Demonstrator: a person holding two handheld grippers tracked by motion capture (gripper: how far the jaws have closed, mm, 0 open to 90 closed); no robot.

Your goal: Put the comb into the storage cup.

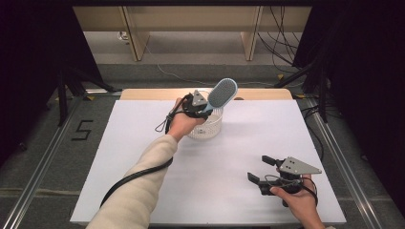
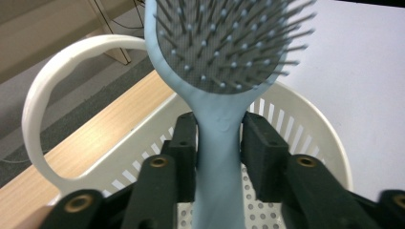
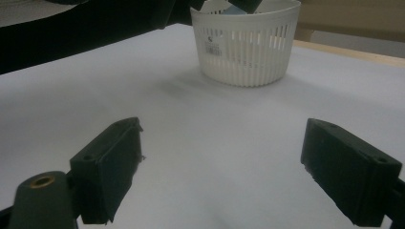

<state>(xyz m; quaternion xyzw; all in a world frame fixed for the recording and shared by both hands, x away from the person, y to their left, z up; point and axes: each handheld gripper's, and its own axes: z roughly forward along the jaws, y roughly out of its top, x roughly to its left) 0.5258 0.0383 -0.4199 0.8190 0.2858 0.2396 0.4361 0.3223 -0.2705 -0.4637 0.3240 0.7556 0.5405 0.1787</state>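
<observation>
Step in hand, as judged: placing of hairbrush into white slotted basket, at the point of release.

Left gripper found over basket at far edge of white table sheet, beside wooden strip. In left gripper view, pale blue brush handle seen standing between the two black jaws, handle end down inside basket, bristled head up and tilted clear above rim. Pads flanking the handle closely; a sliver of gap suspected on either side, firm pinch not confirmed. Looped basket handle noted swung off to one side, not obstructing.

Right gripper noted near the person's edge of table, well apart from basket. Jaws spread wide, nothing between them, pads hanging just above bare sheet. Basket visible ahead in right gripper view.

Next move, as judged: wider opening of left jaws until handle drops free, then a straight lift upward, clear of bristles and rim. Risk noted: brush head overhanging rim, light basket liable to tip or shift.
</observation>
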